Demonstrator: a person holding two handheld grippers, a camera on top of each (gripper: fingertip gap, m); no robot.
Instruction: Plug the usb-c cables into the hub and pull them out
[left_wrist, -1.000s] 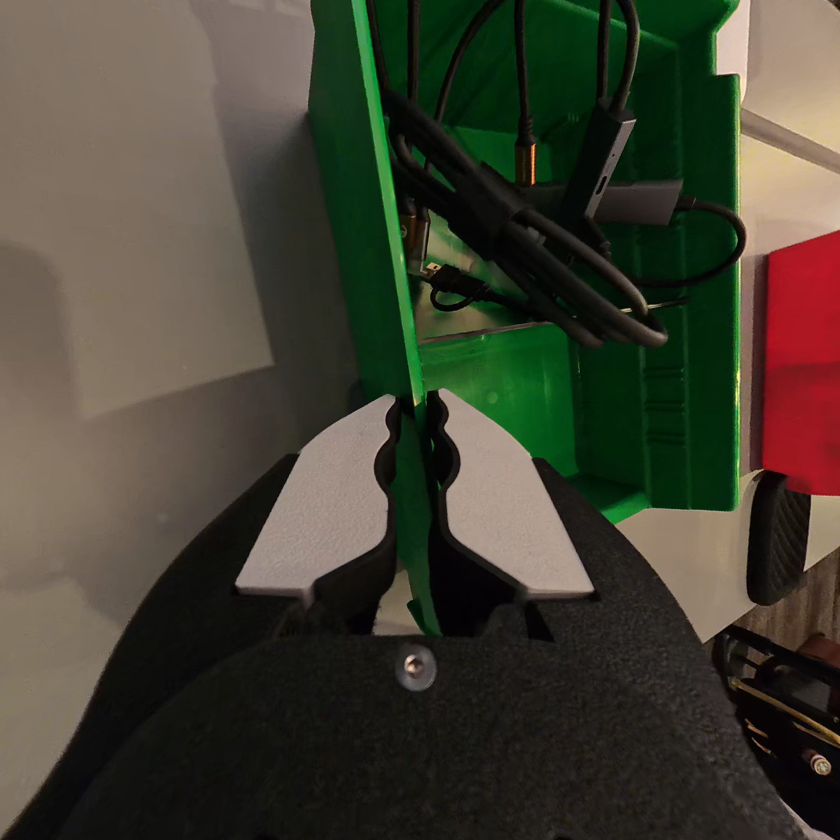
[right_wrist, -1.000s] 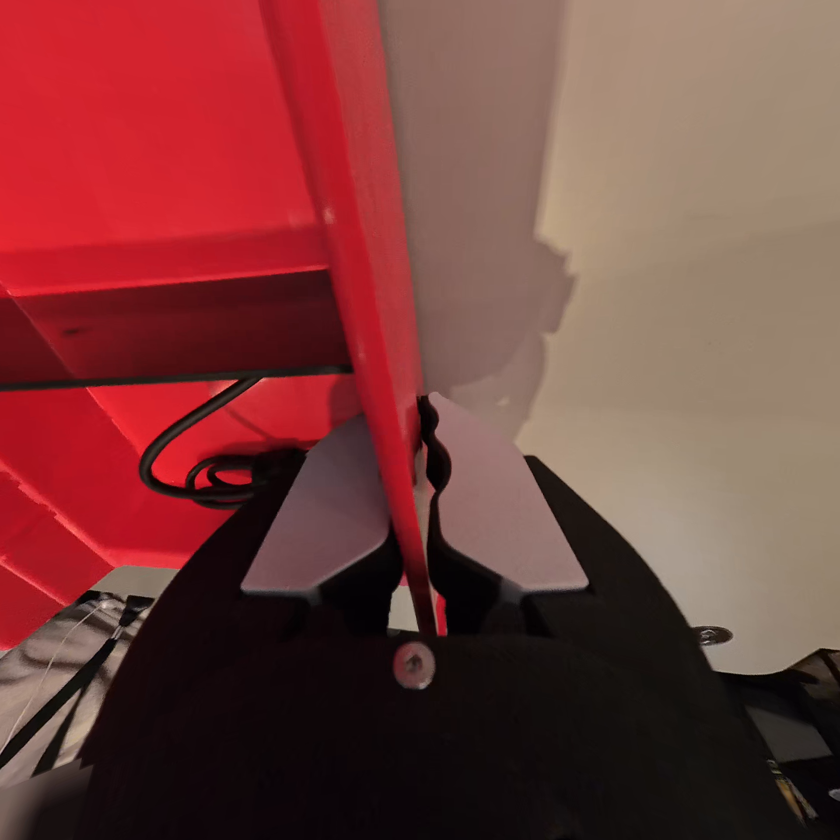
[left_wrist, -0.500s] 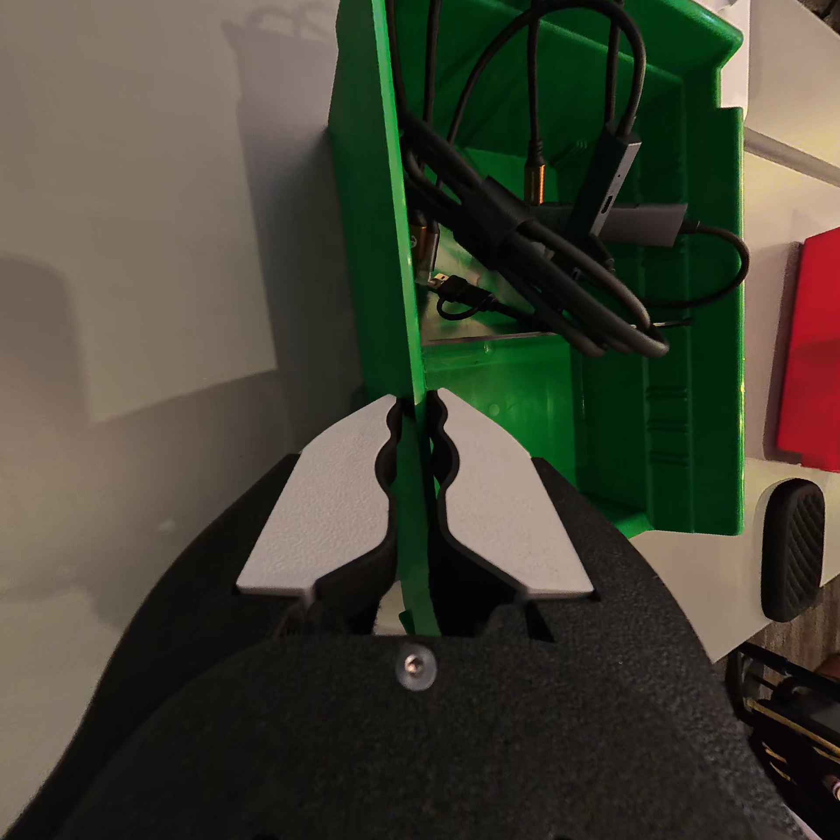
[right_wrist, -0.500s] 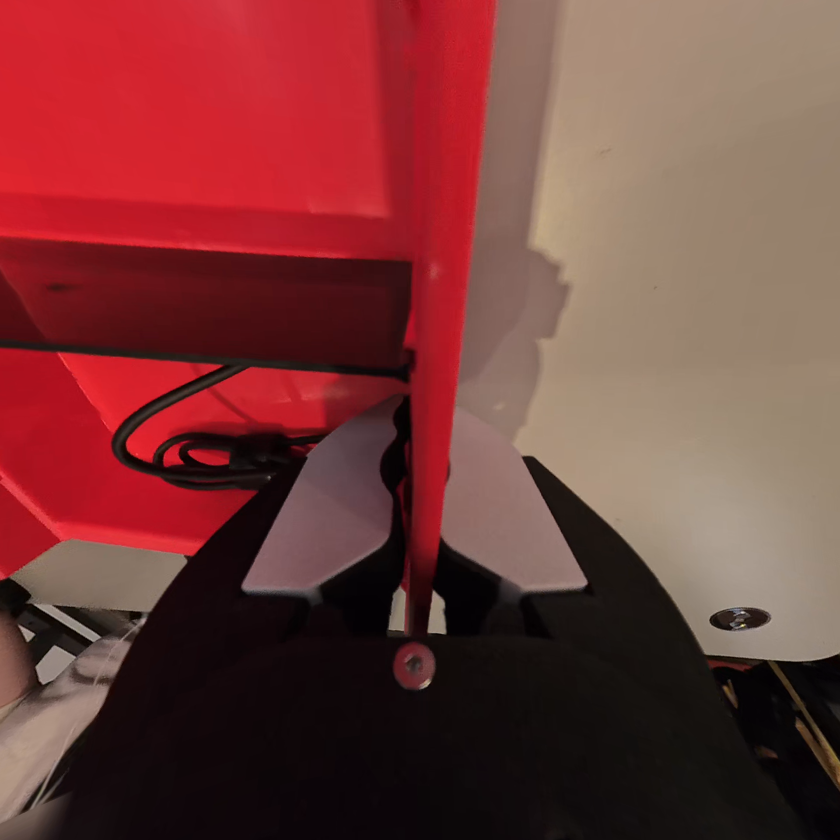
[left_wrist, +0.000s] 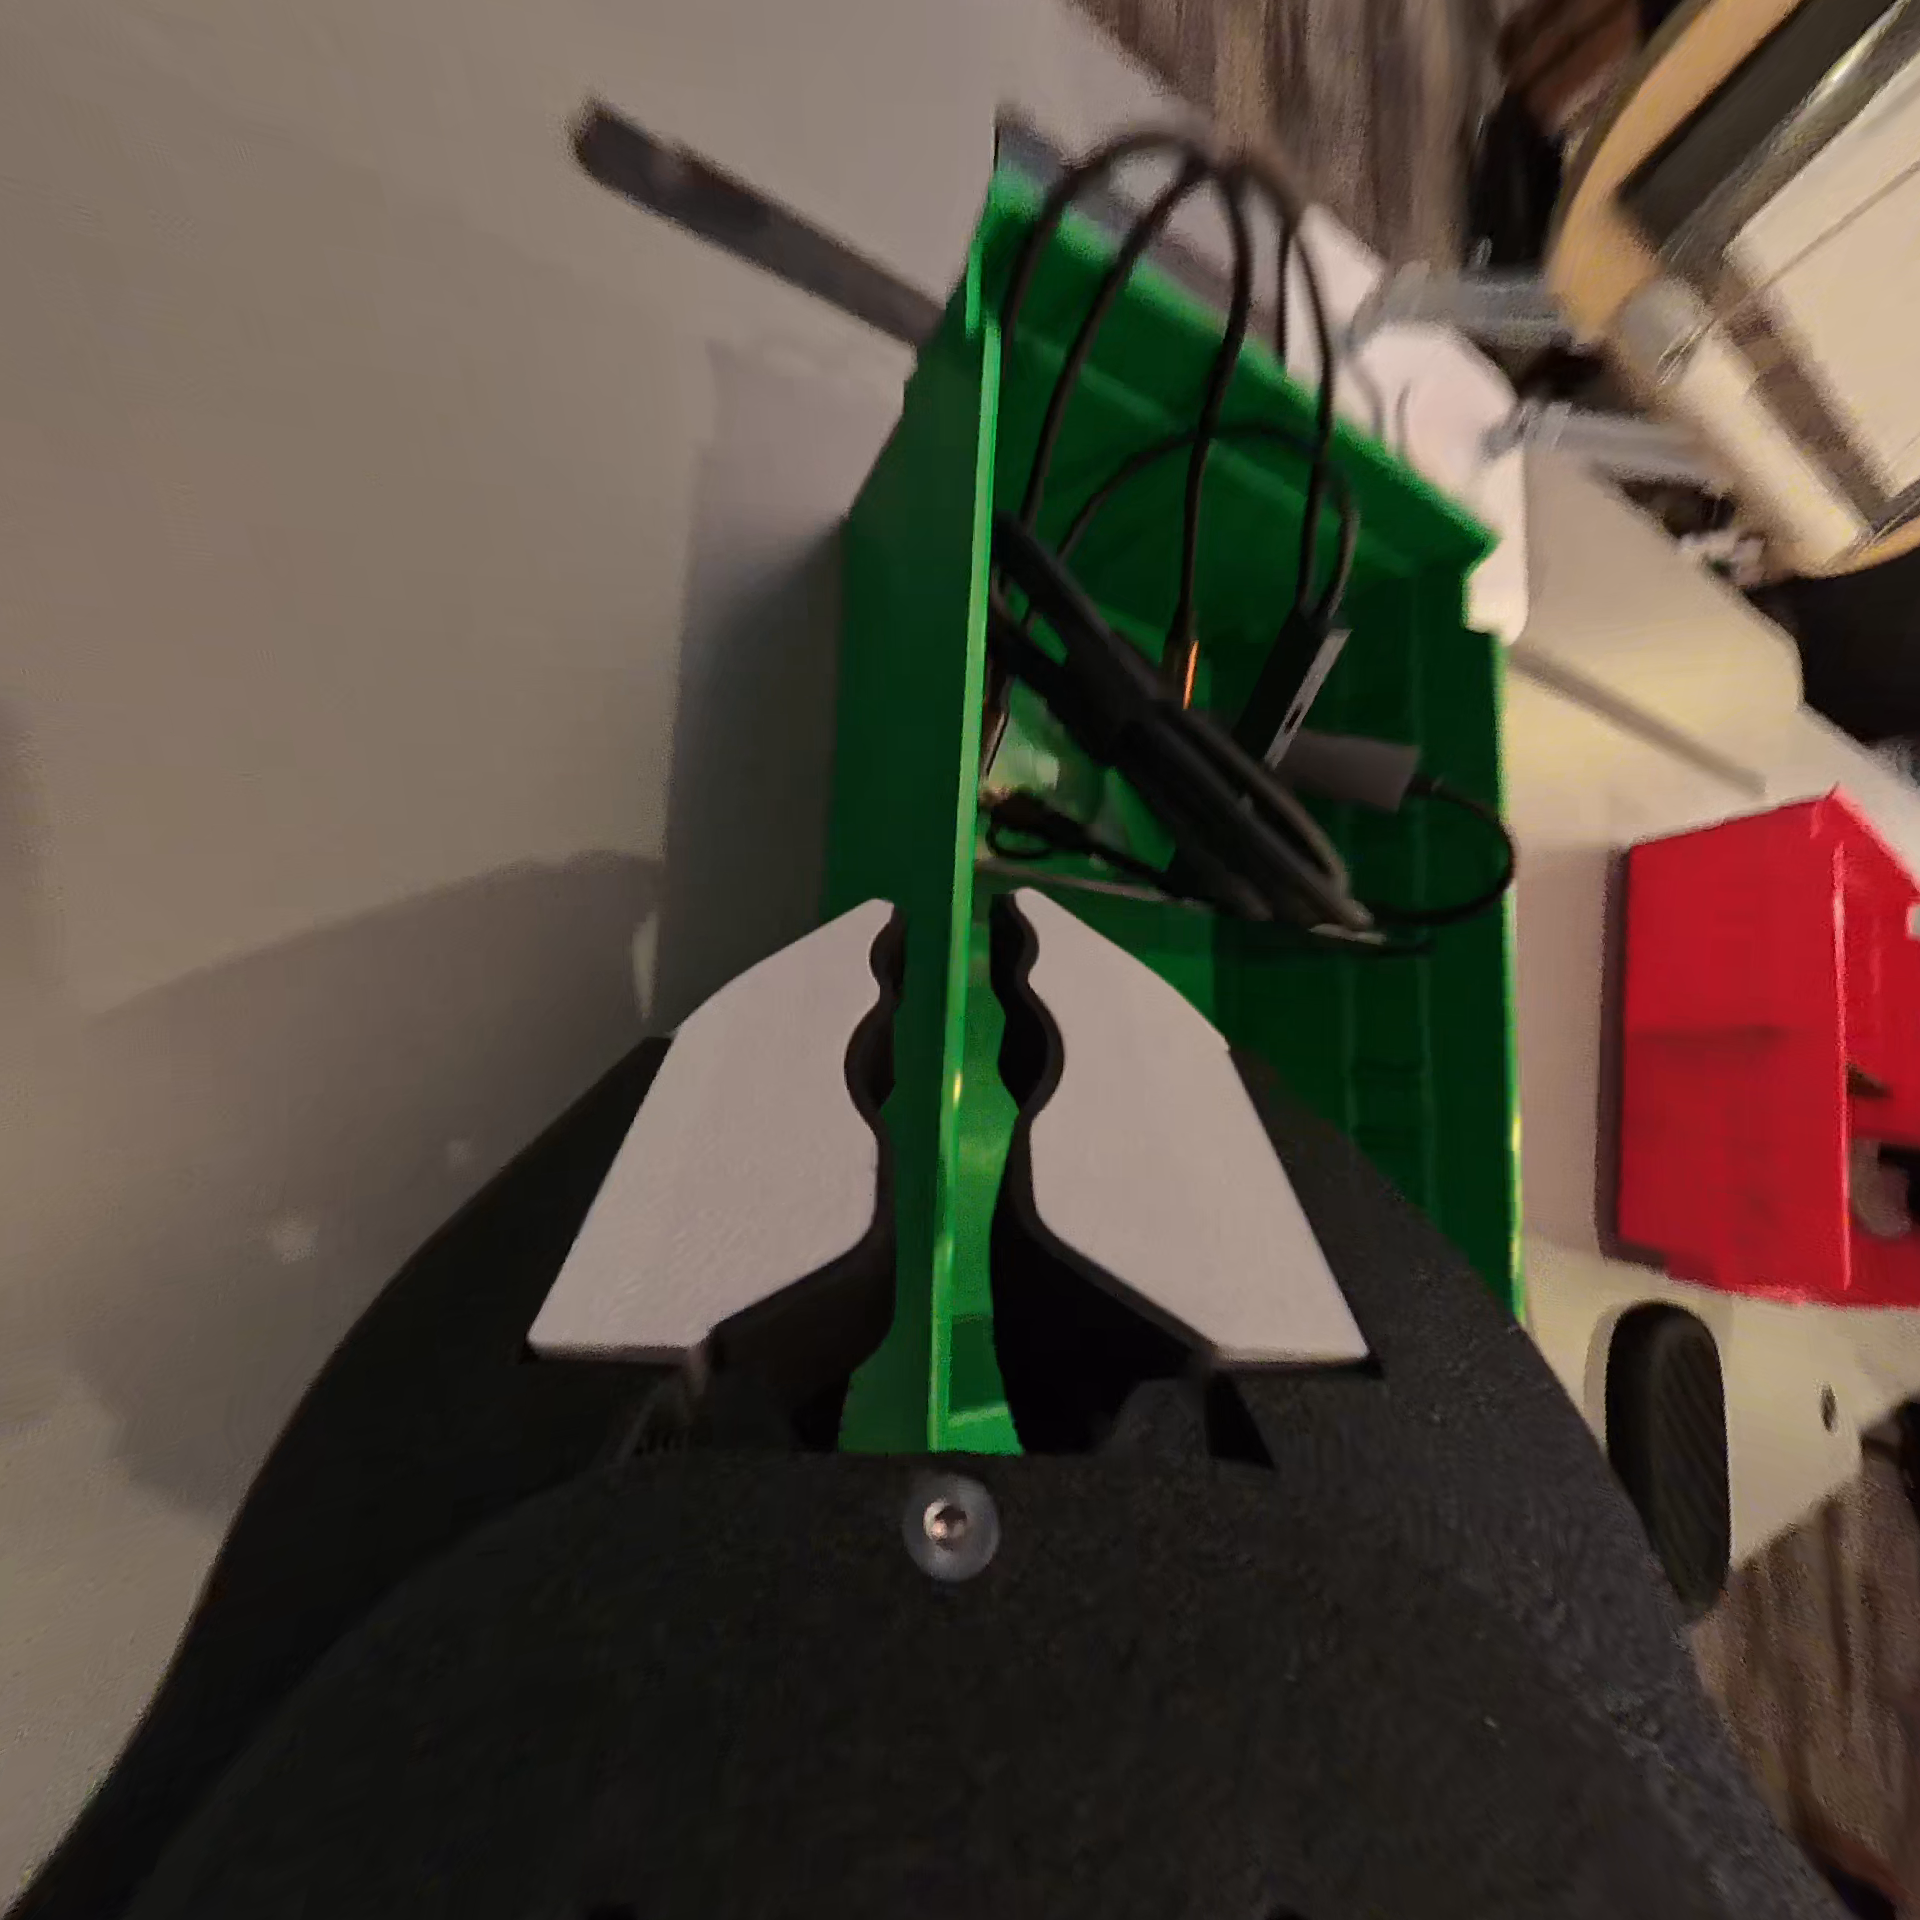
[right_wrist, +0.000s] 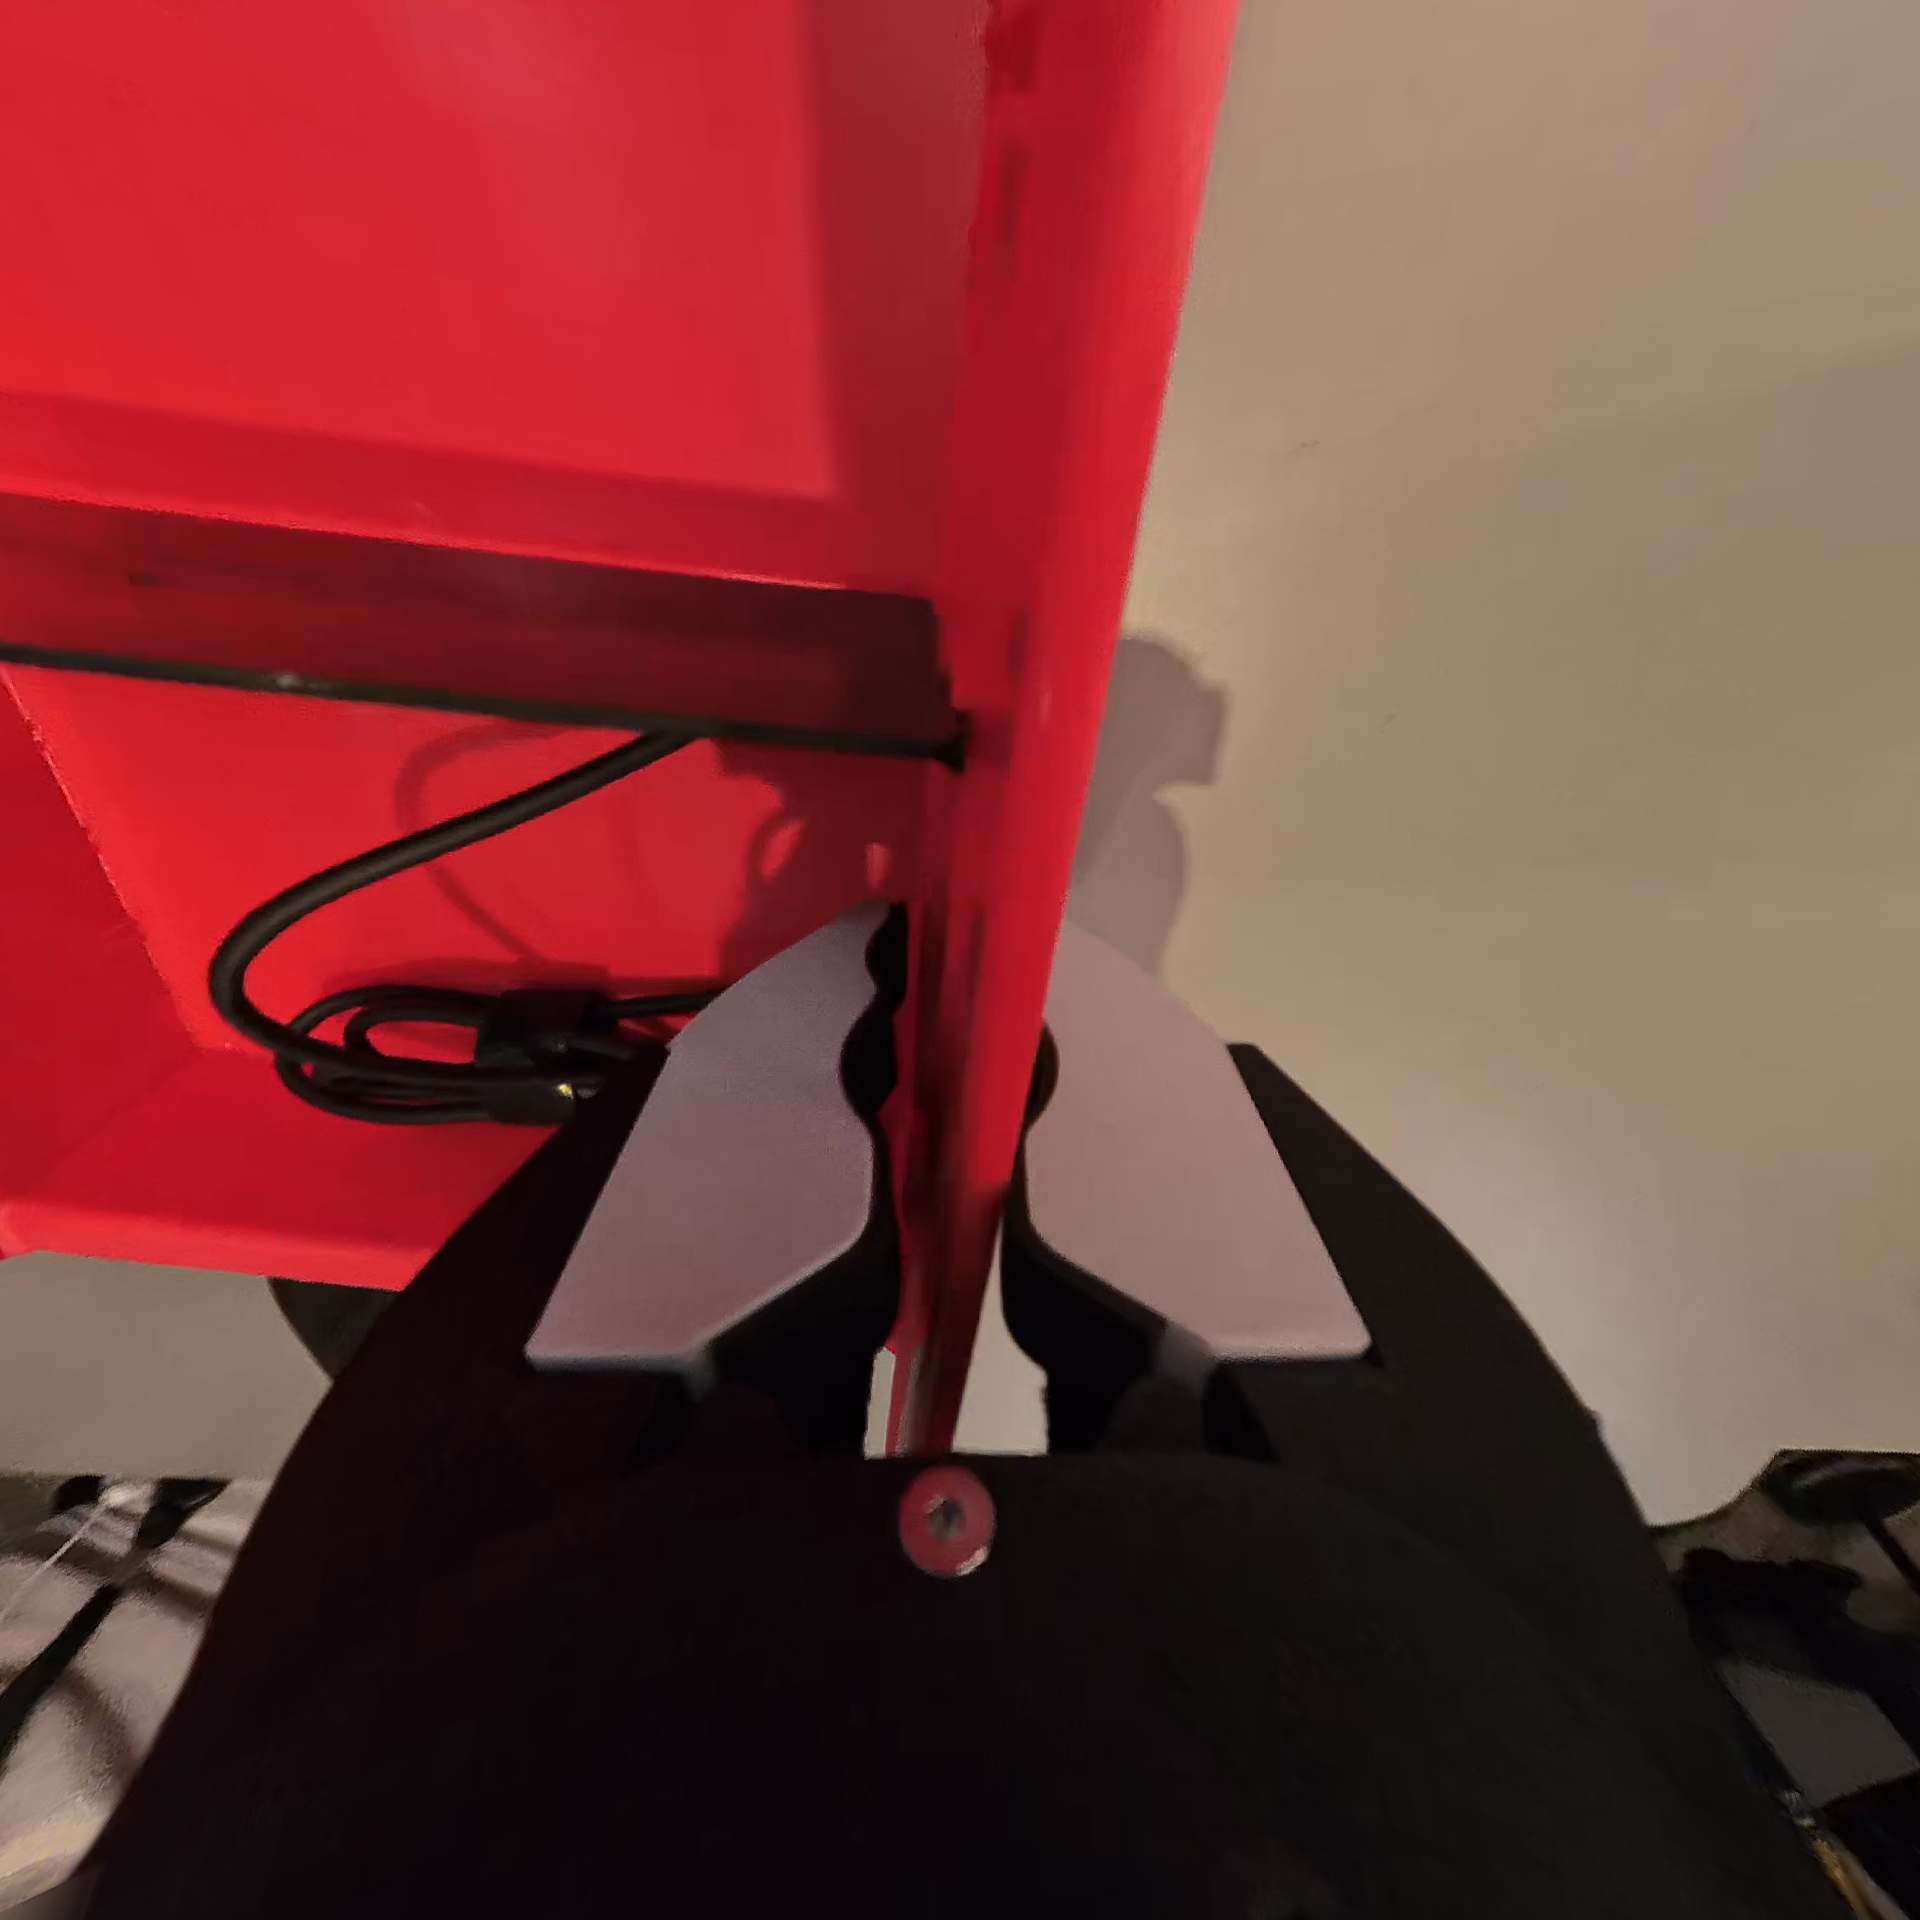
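Left gripper (left_wrist: 951, 914) is clamped on the side wall of the green bin (left_wrist: 1382, 1039), wall running between both fingers; right gripper (right_wrist: 961, 925) is clamped the same way on the side wall of the red bin (right_wrist: 416, 312). Compared with half a second ago, the left view has tilted and blurred: the green bin now appears lifted or tipped off the white surface (left_wrist: 312, 520), with room clutter visible beyond its far rim, and the red bin sits farther to its right. The right view shows the red wall shifted slightly between the fingers, with little other change. Judgement: both bins are being repositioned, so the task proper has not started. Inside the green bin lies a tangle of black cables (left_wrist: 1195, 727) with a grey hub (left_wrist: 1351, 764) resting on top near the right wall; whether any plug is seated cannot be determined. One coiled black cable (right_wrist: 416, 1049) lies in the near corner of the red bin. Risk: tilting may shift the tangle and hub.
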